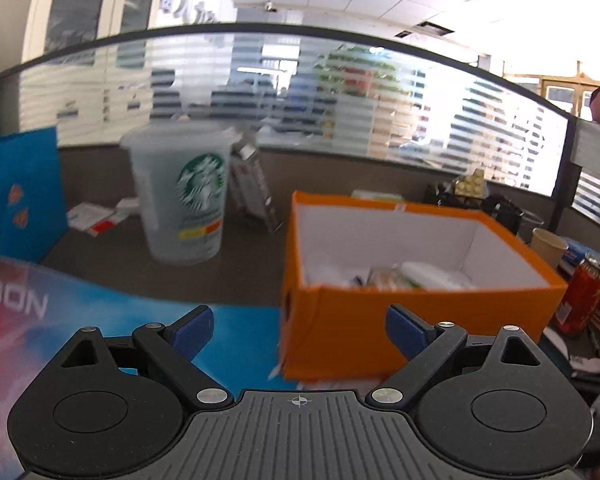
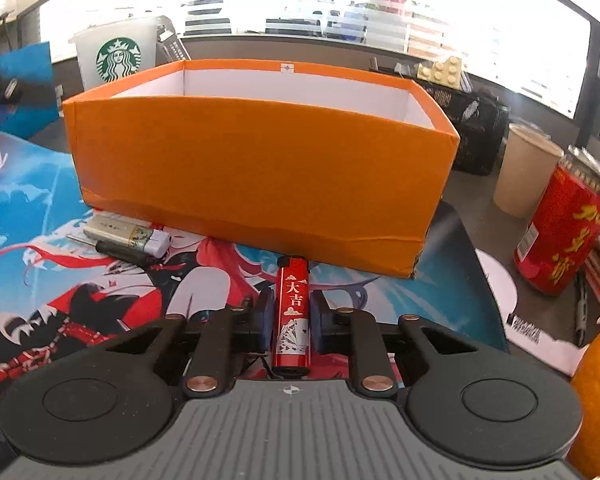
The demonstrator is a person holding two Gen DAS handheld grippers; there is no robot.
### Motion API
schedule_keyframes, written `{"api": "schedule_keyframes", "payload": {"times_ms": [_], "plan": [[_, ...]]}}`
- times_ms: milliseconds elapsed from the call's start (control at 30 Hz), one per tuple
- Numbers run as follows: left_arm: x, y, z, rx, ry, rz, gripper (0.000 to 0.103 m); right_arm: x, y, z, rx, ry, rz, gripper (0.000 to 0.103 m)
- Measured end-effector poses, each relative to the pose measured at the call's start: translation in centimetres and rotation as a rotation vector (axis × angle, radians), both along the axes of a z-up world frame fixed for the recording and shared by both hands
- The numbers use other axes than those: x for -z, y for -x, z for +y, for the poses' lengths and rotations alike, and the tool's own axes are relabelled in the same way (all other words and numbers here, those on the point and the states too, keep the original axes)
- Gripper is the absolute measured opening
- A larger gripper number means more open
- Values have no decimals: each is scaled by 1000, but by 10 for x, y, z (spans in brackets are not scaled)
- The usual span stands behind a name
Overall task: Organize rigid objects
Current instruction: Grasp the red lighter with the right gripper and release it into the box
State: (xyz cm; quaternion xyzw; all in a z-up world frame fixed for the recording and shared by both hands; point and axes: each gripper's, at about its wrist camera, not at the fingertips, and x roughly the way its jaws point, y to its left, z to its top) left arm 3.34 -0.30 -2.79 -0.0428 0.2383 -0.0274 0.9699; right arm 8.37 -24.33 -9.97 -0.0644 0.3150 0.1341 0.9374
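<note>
An orange open box [image 2: 260, 168] stands on a printed desk mat [image 2: 60, 280]. A red lighter [image 2: 294, 280] lies lengthwise just in front of the box, and my right gripper [image 2: 292, 308] is shut on it, with the blue pads against its two sides. A white lighter [image 2: 128, 236] and a dark slim tool [image 2: 120, 250] lie on the mat near the box's left corner. In the left wrist view, my left gripper [image 1: 299, 322] is open and holds nothing, near the box [image 1: 380, 320]. Small pale items [image 1: 412, 276] lie inside the box.
A clear Starbucks cup [image 1: 184, 196] stands behind the box on the left, beside a blue bag [image 1: 20, 196]. On the right are a red drink can [image 2: 560, 236], a paper cup [image 2: 524, 172] and a black mesh basket [image 2: 472, 120]. A glass partition closes the desk's far side.
</note>
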Motion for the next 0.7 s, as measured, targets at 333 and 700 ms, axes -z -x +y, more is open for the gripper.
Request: {"api": "schedule_keyframes", "payload": {"times_ms": [333, 700], "plan": [[37, 11, 23, -17, -30, 95, 95, -37, 21, -3, -23, -94, -20, 17], [49, 14, 13, 9, -53, 130, 95, -116, -7, 15, -92, -149, -141, 17]]}}
